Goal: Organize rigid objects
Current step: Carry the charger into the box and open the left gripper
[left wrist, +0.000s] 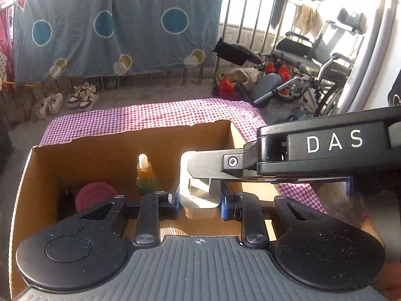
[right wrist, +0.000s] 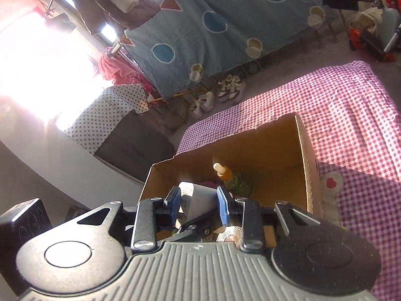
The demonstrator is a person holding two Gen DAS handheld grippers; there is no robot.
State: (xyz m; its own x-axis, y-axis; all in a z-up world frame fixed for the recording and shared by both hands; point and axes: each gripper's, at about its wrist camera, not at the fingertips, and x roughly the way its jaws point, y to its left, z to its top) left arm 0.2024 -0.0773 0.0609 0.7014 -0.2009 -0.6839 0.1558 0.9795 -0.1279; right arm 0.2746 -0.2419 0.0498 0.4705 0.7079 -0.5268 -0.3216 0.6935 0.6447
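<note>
As both our grippers share one load above the box: we work in step
Left gripper (left wrist: 200, 200): clamped on the clear container (left wrist: 200, 204)
Right gripper (right wrist: 198, 200): clamped on its grey top (right wrist: 204, 198)
Cardboard box (left wrist: 105, 148): directly below, dropper bottle (left wrist: 145, 175) standing inside
Our care: lower level, clear of bottle, release together
</note>
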